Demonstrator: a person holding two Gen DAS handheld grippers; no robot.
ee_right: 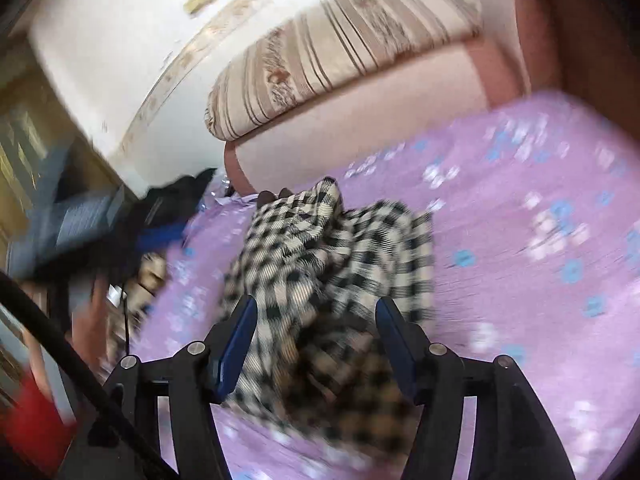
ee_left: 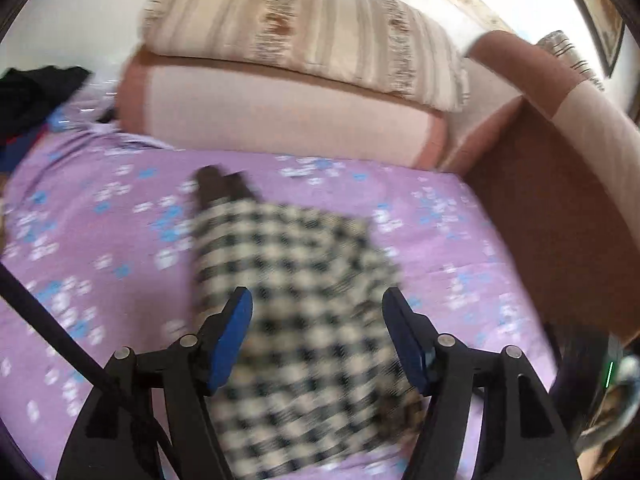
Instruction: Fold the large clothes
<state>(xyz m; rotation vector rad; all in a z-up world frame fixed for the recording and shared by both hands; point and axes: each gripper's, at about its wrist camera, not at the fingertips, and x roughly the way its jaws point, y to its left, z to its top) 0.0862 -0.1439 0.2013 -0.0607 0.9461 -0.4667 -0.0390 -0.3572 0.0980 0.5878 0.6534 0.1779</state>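
Note:
A black-and-cream checked garment (ee_left: 288,280) with dark brown trim at its far end lies crumpled on the purple flowered sheet (ee_left: 100,240). My left gripper (ee_left: 318,308) is open above its near part, blue pads (ee_left: 236,332) apart and holding nothing. In the right wrist view the same garment (ee_right: 320,248) lies bunched on the sheet (ee_right: 520,240). My right gripper (ee_right: 316,316) is open over its near folds, empty. Both views are blurred by motion.
A pink sofa backrest (ee_left: 280,120) with a striped cushion (ee_left: 304,28) runs along the far side, and a brown armrest (ee_left: 560,200) stands at the right. Dark clothes (ee_left: 36,92) lie piled at the far left; they also show in the right wrist view (ee_right: 160,212).

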